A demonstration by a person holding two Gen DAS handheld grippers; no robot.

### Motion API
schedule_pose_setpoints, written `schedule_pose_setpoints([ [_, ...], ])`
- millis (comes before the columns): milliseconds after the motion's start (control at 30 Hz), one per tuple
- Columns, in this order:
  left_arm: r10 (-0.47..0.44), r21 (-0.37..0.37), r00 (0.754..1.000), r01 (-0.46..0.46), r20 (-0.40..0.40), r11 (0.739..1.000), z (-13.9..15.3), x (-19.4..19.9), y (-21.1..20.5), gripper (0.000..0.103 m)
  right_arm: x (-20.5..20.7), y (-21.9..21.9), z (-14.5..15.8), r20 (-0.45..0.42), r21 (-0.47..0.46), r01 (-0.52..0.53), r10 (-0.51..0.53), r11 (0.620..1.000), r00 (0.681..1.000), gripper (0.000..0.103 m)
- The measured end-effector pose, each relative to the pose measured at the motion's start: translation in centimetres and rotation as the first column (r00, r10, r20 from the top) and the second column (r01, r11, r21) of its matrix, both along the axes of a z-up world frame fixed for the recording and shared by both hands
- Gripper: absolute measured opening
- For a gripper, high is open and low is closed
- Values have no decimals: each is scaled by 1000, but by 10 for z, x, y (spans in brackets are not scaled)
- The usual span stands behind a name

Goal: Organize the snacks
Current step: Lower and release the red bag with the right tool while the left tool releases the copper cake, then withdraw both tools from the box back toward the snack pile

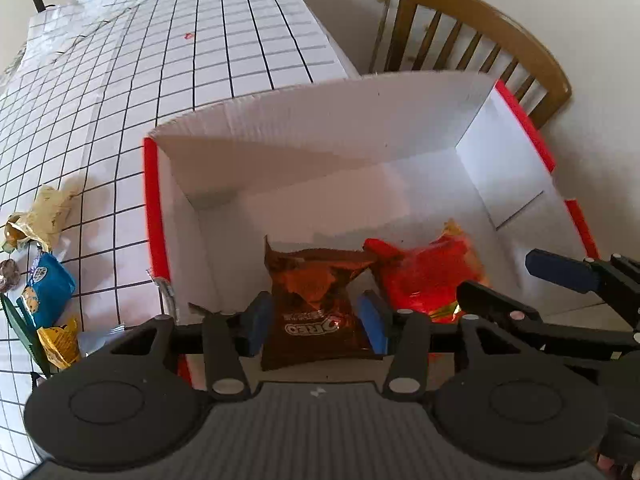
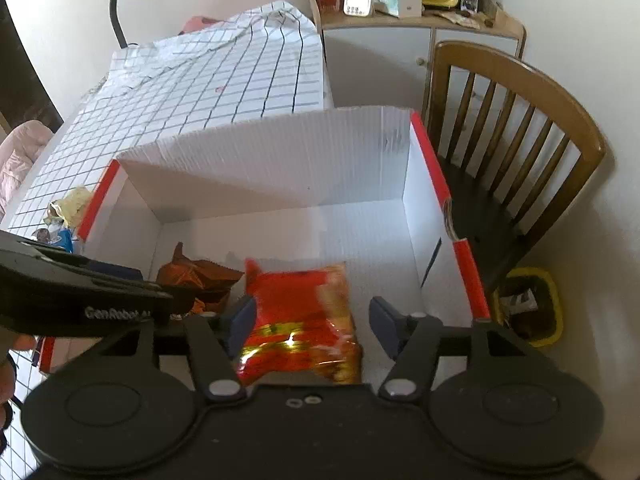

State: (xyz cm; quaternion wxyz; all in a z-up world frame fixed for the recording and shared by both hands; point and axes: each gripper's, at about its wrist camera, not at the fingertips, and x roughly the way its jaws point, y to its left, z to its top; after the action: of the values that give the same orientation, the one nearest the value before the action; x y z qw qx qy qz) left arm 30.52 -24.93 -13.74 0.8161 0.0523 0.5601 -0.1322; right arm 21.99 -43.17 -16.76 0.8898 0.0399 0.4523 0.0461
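Hovering over the white box [image 1: 280,128], we are pinching the light, crinkly Oreo packet [image 1: 316,304] in the left hand-held gripper [image 1: 318,320], while the right hand-held gripper [image 2: 316,322] is gaping wide around the slippery red snack bag [image 2: 300,320].

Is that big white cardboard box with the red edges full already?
No, mostly empty. The white cardboard box holds only a brown Oreo packet and a red snack packet; bare floor shows.

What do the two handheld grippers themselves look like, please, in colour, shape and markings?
Both are matte black: the left gripper and right gripper carry blue finger pads on linkage arms with silver rivets above two round discs. White "GenRobot" lettering marks the left one's side.
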Motion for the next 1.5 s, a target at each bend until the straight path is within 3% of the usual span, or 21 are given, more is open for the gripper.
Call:
schedule_pose_setpoints([
  [467,18,-127,992,-1,128,992,62,-40,48,62,-47,22,51,116,4,-33,32,999,993,80],
  [800,-3,-119,961,37,278,992,107,-81,94,64,-83,58,89,213,24,-43,37,999,976,90],
  [1033,42,-137,945,3,325,991,128,-103,138,69,-102,89,106,265,53,-70,53,996,963,93],
  [1133,65,-141,934,-16,350,990,137,-112,157,73,-112,104,113,299,62,-85,63,994,952,101],
  [1500,137,-158,906,-80,401,984,147,-134,224,81,-130,156,125,374,65,-140,106,988,921,103],
])
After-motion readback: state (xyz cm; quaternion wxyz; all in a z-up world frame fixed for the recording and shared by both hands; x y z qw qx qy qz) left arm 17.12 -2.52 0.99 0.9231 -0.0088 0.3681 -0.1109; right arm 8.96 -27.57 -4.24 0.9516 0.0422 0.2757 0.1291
